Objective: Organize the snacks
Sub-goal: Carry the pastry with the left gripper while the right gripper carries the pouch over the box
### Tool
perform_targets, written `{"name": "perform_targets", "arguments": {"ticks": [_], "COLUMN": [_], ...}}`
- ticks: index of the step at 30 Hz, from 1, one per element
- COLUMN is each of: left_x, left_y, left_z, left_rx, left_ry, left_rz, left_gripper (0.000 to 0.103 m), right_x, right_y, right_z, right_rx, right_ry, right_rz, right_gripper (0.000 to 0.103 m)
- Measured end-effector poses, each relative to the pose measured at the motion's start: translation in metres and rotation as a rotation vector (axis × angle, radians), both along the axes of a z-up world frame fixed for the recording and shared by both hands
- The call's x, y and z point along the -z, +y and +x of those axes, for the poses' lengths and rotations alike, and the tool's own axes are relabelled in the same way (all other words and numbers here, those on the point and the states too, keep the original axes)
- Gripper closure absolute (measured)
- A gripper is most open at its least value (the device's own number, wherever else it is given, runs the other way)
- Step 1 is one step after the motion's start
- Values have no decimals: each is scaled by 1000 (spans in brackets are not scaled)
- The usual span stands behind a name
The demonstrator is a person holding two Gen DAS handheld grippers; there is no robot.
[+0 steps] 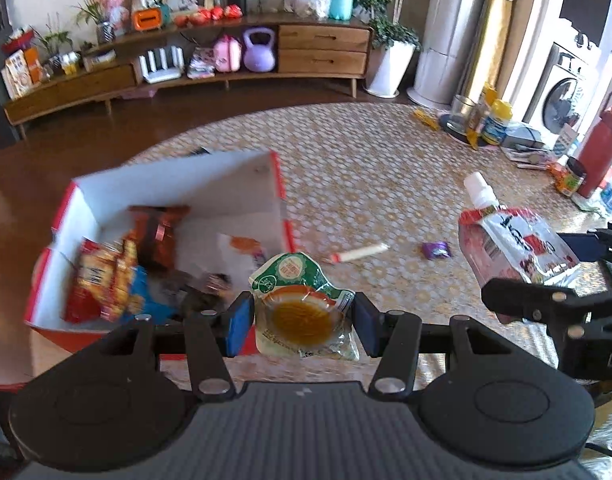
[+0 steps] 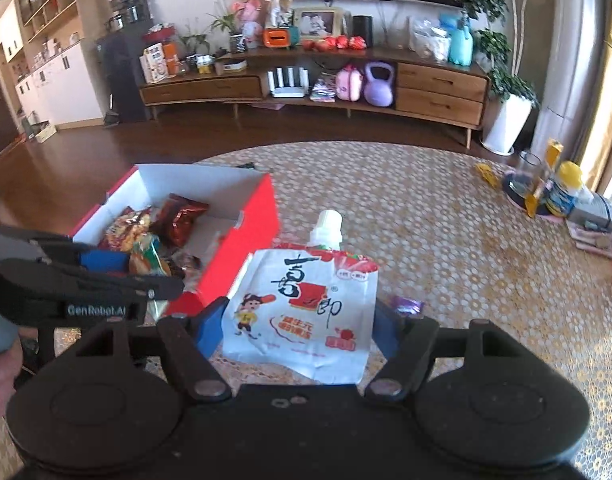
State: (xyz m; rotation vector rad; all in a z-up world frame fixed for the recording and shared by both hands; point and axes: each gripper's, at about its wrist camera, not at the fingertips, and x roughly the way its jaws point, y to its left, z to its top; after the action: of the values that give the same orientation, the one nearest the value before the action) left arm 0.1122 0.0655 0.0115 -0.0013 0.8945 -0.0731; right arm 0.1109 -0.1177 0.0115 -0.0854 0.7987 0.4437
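Snacks are recorded at three places: in the grippers, in the box, and loose on the table.

Nearest, a clear sealed jelly cup with an orange filling and a green-and-white lid (image 1: 301, 312) is clamped between the blue pads (image 1: 241, 322) of the left gripper (image 1: 303, 326), its jaws closed onto the cup's sides; the cup is held just beside the near right corner of the box.

A white-and-red spouted drink pouch with black characters and a cartoon figure (image 2: 301, 312) is gripped by the right gripper (image 2: 297, 328), jaws closed on its lower edges, the white cap uppermost. It is held above the table, to the right of the box.

A red cardboard box with a white interior (image 1: 277, 184) is set on the round table with a gold-patterned cloth (image 1: 386, 160). Several crisp and sweet packets, red, orange and blue (image 1: 113, 276), are piled in its near left part.

Beyond the cup, a white stick-shaped snack with a red end (image 1: 360, 253) and a small purple wrapped sweet (image 1: 436, 249) are seen lying apart on the cloth.

Farther off, a red flask (image 1: 600, 148) is noted at the table's right edge.
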Motion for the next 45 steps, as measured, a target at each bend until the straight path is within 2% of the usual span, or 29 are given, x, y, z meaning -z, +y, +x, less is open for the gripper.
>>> {"name": "perform_targets", "arguments": {"ticks": [12, 17, 28, 34, 39, 45], "left_x": [-22, -21, 20, 30, 43, 64], "left_y": [69, 99, 140, 141, 142, 131], "left_z": [7, 17, 61, 94, 123, 146], "left_rx": [-71, -111, -164, -173, -194, -166], "left_ry": [-25, -19, 48, 47, 63, 85], "left_rz": [67, 85, 109, 131, 124, 142], "left_gripper": [50, 50, 50, 50, 50, 50], "right_x": [-13, -11, 26, 50, 63, 81], "right_y": [71, 100, 159, 178, 192, 206], "right_z": [11, 21, 69, 96, 102, 104], "right_rx": [-85, -114, -141, -139, -190, -236], "right_ry": [-30, -26, -6, 30, 49, 75], "right_rz": [-12, -14, -92, -121, -136, -157], "right_gripper": [31, 31, 31, 31, 31, 31]}}
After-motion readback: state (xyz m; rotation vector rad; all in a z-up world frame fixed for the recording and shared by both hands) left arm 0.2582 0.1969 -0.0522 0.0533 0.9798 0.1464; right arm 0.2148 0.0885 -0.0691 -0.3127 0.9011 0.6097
